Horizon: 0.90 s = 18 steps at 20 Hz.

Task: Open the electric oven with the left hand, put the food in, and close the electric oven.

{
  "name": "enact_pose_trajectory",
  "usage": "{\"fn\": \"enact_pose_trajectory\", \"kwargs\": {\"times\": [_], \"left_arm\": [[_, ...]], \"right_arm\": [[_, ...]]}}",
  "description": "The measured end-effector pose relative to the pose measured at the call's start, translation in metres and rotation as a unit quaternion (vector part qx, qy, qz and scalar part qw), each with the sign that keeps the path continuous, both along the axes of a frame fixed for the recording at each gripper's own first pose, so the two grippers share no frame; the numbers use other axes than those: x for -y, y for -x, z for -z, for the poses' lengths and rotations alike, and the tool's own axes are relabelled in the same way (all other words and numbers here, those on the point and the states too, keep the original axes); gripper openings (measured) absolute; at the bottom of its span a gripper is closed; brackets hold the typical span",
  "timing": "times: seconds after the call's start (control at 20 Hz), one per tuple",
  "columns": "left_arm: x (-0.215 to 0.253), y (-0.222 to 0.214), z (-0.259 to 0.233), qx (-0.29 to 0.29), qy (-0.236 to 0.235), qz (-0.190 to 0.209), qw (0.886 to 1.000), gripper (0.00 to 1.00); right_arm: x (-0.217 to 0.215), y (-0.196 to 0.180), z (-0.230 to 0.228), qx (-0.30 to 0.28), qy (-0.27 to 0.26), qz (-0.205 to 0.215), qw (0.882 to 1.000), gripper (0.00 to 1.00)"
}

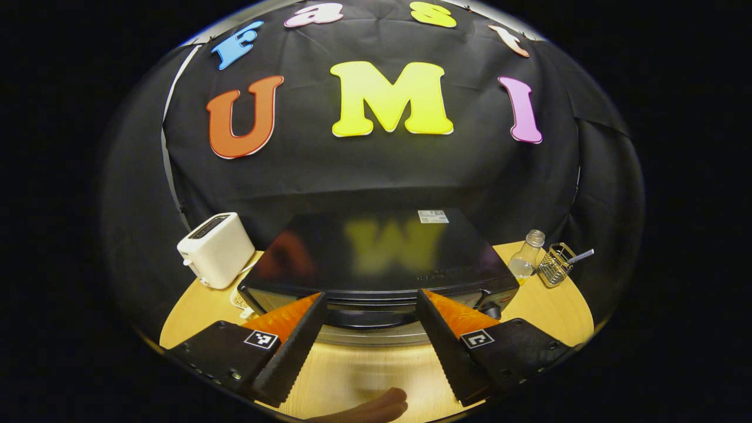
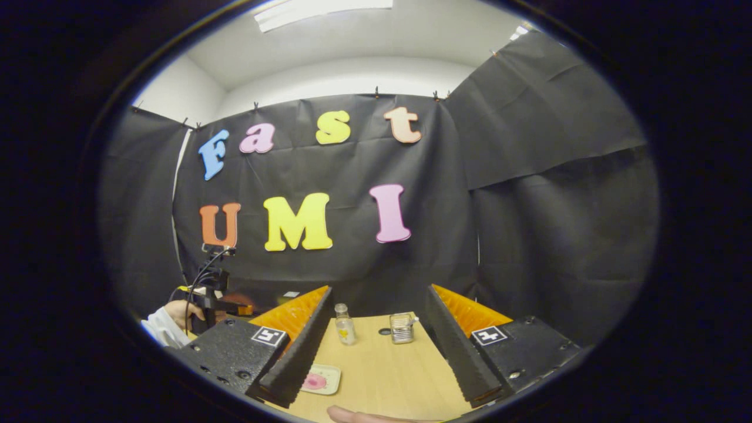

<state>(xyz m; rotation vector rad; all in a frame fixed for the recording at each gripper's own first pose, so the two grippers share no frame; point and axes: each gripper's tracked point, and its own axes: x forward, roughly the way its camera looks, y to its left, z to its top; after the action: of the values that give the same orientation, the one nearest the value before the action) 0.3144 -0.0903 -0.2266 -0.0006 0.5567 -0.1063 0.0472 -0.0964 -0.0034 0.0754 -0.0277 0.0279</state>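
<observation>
The electric oven [image 1: 382, 264] sits on the wooden table [image 1: 546, 305], door apparently shut, directly ahead of my left gripper [image 1: 371, 317], whose jaws stand wide and empty, straddling the handle [image 1: 370, 320]; contact I cannot confirm. I should settle both fingers squarely on the handle before pulling down. A sausage [image 1: 376, 406] lies below. My right gripper [image 2: 376, 329] hangs open, empty, over a plate [image 2: 320, 379]. White toaster [image 1: 216, 249] beside the oven.
</observation>
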Motion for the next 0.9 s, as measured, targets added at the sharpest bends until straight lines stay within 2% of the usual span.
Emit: {"fn": "enact_pose_trajectory", "kwargs": {"times": [0.05,0.1,0.4,0.65,0.7,0.75,0.9], "left_arm": [[-0.002,-0.009,-0.002,0.015,-0.005,-0.001,1.0,0.89],[-0.004,-0.008,0.001,0.009,-0.007,-0.002,1.0,0.98],[-0.003,-0.004,0.002,0.007,-0.003,0.01,1.0,0.97],[-0.005,0.024,0.003,0.008,-0.003,0.009,1.0,0.98],[-0.005,0.032,0.005,0.009,-0.004,0.01,1.0,0.98],[-0.006,0.041,0.007,0.009,-0.005,0.013,1.0,0.98],[-0.008,0.065,0.017,0.015,0.0,0.013,1.0,0.98]], "right_arm": [[0.002,0.002,0.001,-0.002,0.001,0.002,1.0,0.96],[0.004,0.005,0.001,-0.003,0.002,0.005,1.0,0.96],[0.003,0.029,-0.001,-0.005,0.016,0.009,1.0,0.97],[-0.002,0.062,-0.008,0.011,0.023,0.005,1.0,0.97],[-0.001,0.068,-0.009,0.013,0.021,0.005,1.0,1.0],[-0.001,0.072,-0.01,0.014,0.019,0.004,1.0,0.96],[-0.005,0.085,-0.014,0.015,0.011,-0.004,1.0,0.97]]}}
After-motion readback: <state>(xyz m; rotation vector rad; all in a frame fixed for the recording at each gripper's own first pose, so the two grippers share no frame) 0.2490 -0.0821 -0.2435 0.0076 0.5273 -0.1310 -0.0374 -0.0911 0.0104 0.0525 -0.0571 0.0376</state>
